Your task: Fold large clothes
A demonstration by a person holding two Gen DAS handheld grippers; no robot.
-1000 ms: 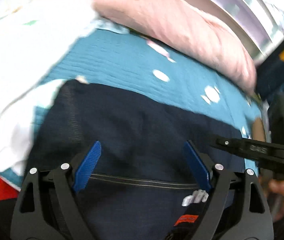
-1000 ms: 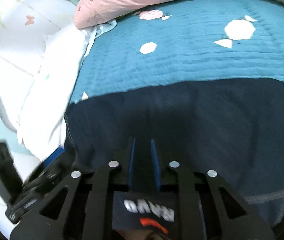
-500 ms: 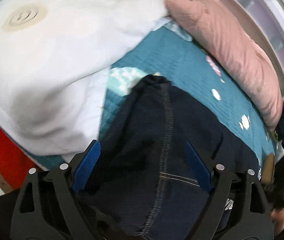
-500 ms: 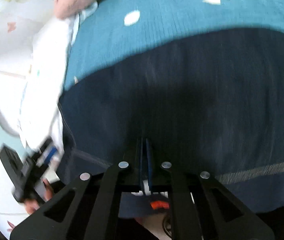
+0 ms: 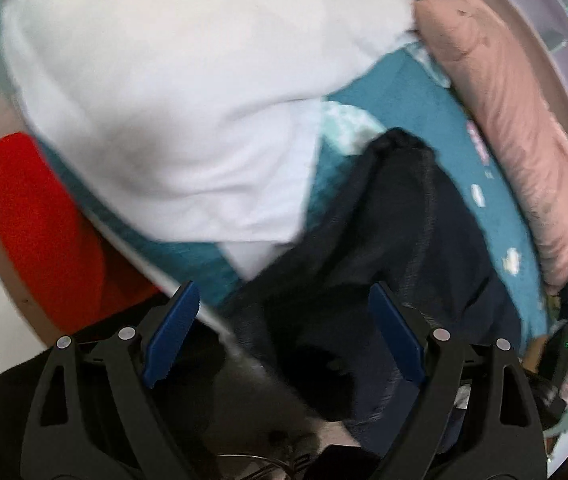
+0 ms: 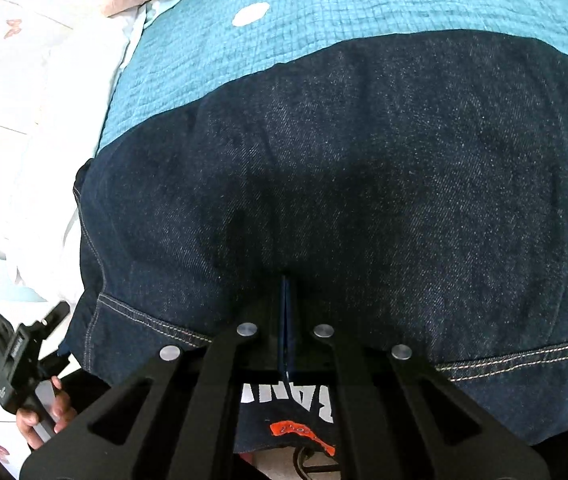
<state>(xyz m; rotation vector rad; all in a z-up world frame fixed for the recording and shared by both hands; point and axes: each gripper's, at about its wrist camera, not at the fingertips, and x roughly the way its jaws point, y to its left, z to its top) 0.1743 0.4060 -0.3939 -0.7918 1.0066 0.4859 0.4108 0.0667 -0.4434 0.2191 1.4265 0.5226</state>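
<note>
A dark denim garment (image 6: 344,184) lies folded on the teal bedspread (image 6: 284,40). My right gripper (image 6: 286,292) is shut on its near hem, blue pads pressed together with the cloth between them. In the left wrist view the same denim (image 5: 404,248) runs away from me in a bunched strip. My left gripper (image 5: 284,336) is open and empty, its blue pads (image 5: 172,332) wide apart above the denim's near end. The left gripper also shows in the right wrist view (image 6: 20,364), held in a hand at the lower left.
A white pillow (image 5: 164,100) fills the upper left of the left wrist view. A pink pillow (image 5: 516,120) lies along the far right edge of the bed. Something red (image 5: 36,224) sits low on the left beside the bed.
My right gripper's pads have closed on the denim hem. My left gripper has swung left toward the garment's end and the white pillow, staying open.
</note>
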